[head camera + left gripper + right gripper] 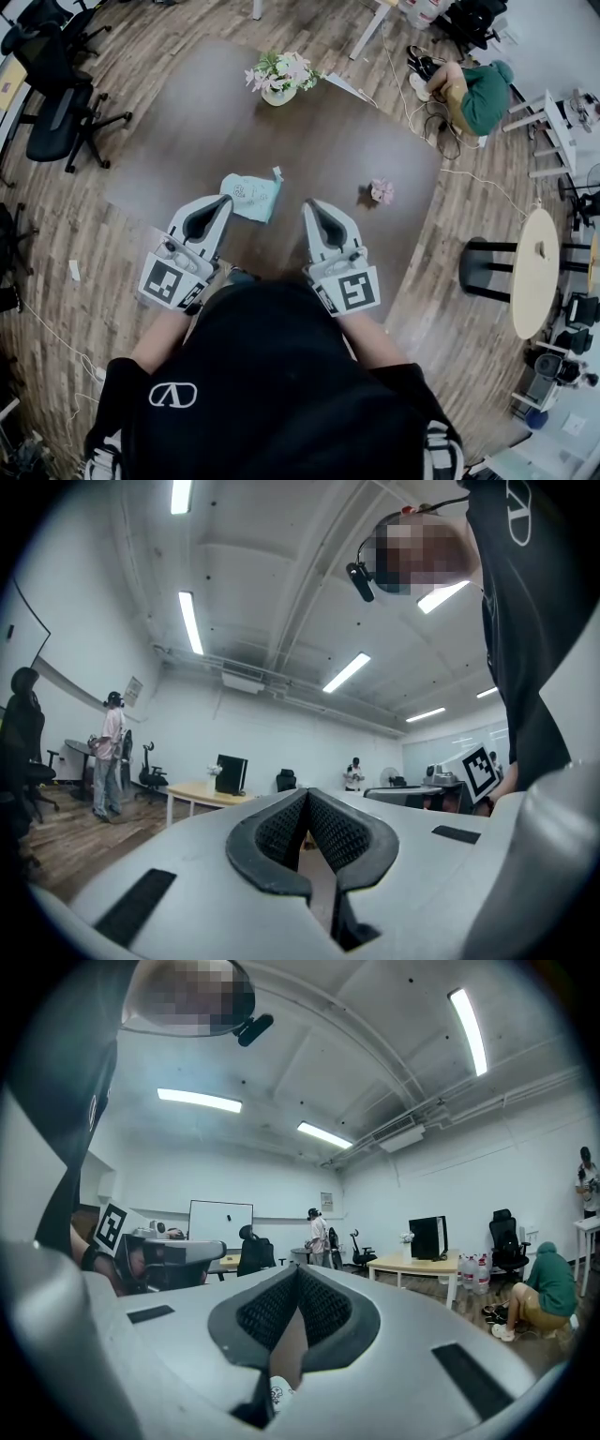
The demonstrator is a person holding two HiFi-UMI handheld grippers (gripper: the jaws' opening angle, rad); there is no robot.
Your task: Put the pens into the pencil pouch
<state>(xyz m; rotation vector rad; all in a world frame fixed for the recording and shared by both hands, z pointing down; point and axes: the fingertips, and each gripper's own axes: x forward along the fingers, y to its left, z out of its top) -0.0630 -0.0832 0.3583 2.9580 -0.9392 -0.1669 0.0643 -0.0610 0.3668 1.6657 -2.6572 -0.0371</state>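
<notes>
Jaws of left gripper (223, 201) and right gripper (310, 204) are pressed together, empty. Pouch (251, 195) lies on the table (187, 141) just ahead between the tips, nearer the left. A small pink thing (381, 191), perhaps pens, sits further right.
</notes>
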